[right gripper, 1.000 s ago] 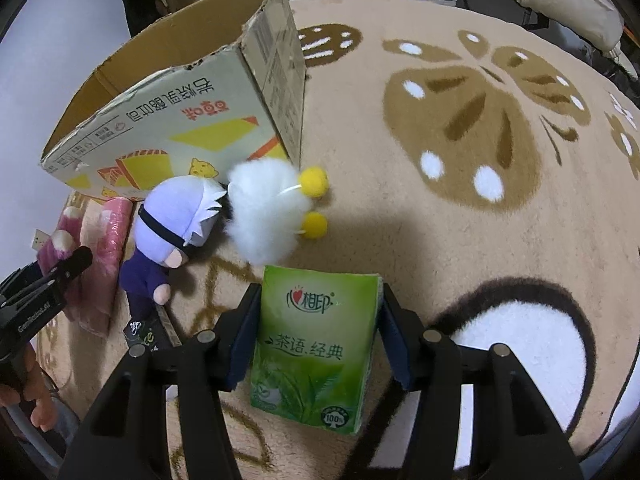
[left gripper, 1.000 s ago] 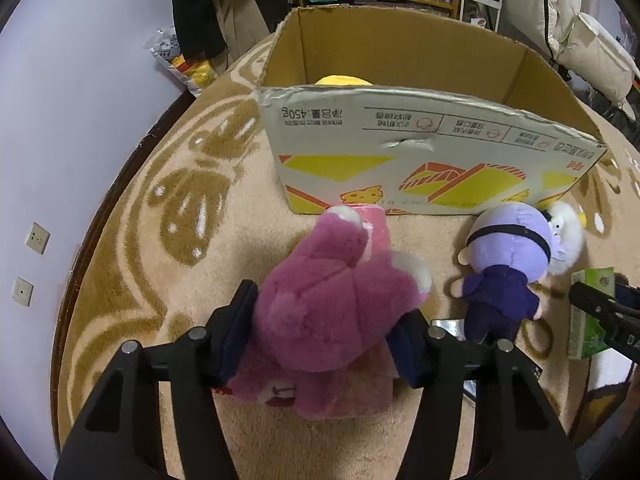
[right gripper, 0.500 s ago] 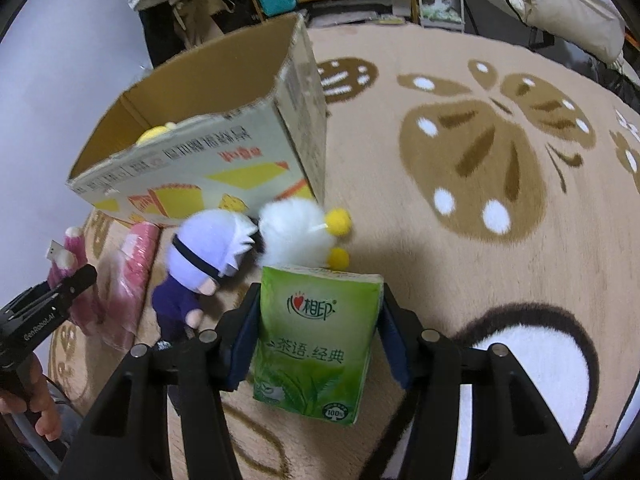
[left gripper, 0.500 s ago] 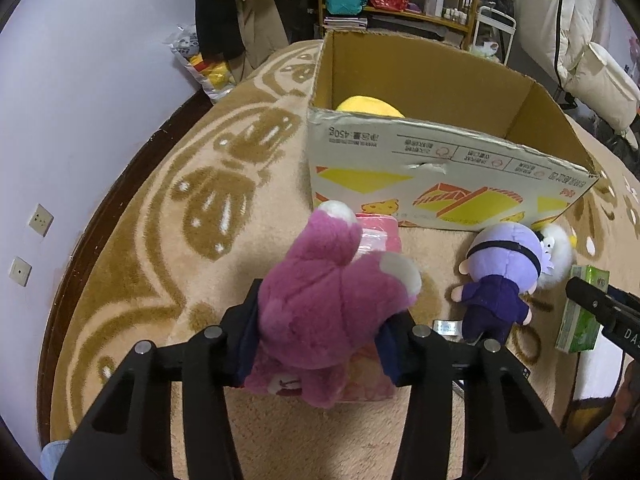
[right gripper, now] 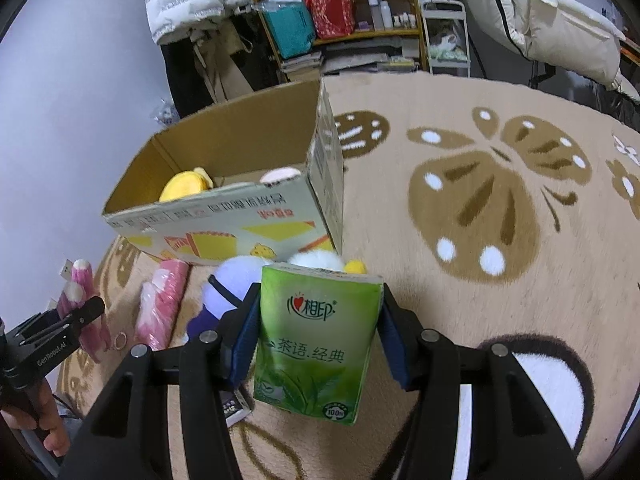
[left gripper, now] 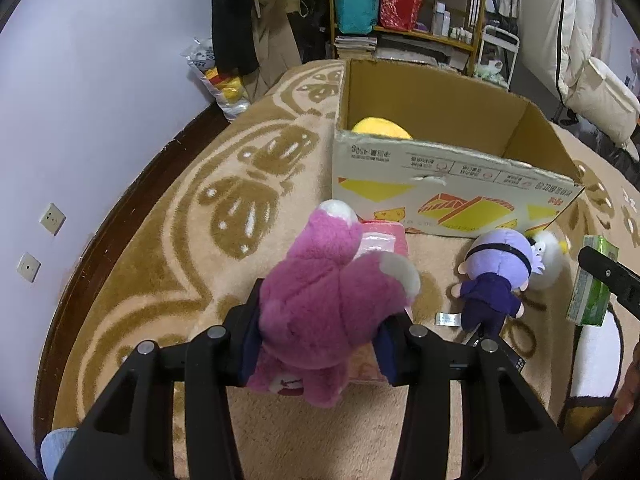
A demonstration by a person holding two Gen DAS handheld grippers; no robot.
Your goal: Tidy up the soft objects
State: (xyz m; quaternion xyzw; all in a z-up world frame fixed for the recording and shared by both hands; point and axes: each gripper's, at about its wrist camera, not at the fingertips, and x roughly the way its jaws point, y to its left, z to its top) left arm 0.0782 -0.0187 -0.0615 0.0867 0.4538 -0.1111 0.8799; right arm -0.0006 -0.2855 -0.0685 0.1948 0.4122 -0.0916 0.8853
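My left gripper (left gripper: 320,332) is shut on a pink plush bear (left gripper: 328,292) and holds it above the rug, in front of the open cardboard box (left gripper: 440,196). My right gripper (right gripper: 318,336) is shut on a green tissue pack (right gripper: 316,344), lifted off the rug; the pack also shows in the left wrist view (left gripper: 592,280). A yellow plush (right gripper: 184,186) lies inside the box (right gripper: 224,220). A purple-haired doll (left gripper: 496,272) and a white fluffy plush (left gripper: 548,252) lie on the rug by the box. A pink wrapped pack (right gripper: 160,308) lies on the rug under the bear.
The beige rug (right gripper: 480,208) with brown butterfly patterns spreads to the right. A wall (left gripper: 60,120) with sockets stands on the left. Shelves (left gripper: 400,8), hanging clothes and a white cart stand behind the box. A small black card (right gripper: 236,404) lies on the rug.
Both grippers have risen with their loads: the bear and the tissue pack are higher off the rug, and more of the box's inside shows.
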